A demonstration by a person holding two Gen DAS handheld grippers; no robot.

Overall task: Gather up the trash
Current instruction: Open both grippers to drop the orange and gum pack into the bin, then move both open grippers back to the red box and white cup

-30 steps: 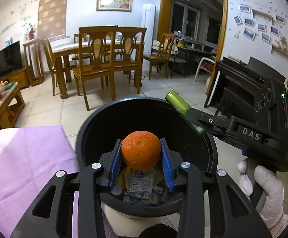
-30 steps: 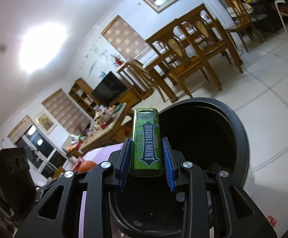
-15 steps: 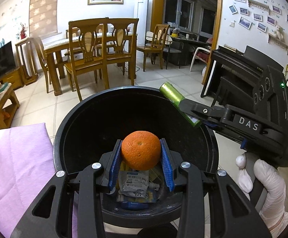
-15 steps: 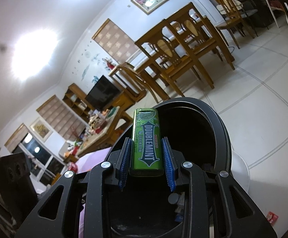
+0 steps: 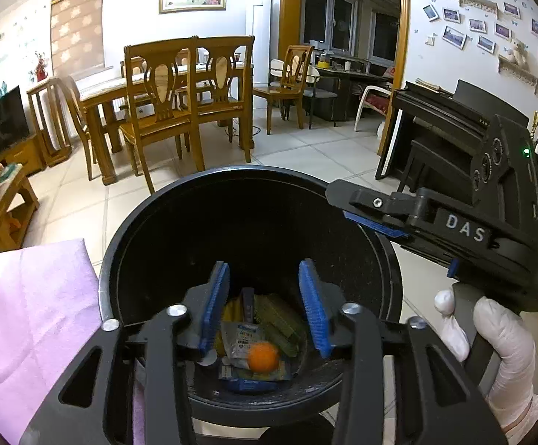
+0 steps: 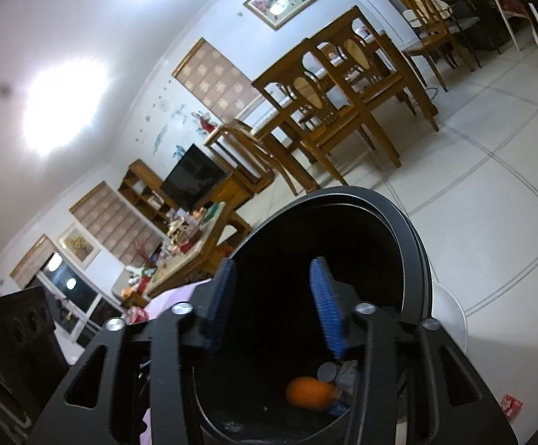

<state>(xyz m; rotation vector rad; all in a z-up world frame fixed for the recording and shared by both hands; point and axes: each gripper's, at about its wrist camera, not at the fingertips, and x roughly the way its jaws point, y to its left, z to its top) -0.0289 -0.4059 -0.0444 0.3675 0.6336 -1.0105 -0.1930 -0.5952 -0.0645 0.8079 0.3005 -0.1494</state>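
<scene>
Left wrist view, both tongs (image 5: 263,306) (image 6: 272,306) apart over black bin (image 5: 128,259), tiled floor (image 5: 298,148), dining chairs (image 5: 191,85).

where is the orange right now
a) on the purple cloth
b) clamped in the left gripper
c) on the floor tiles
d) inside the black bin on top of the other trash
d: the orange lies down in the black bin on the wrappers, below the left gripper, whose jaws stand open and empty above it.
</scene>
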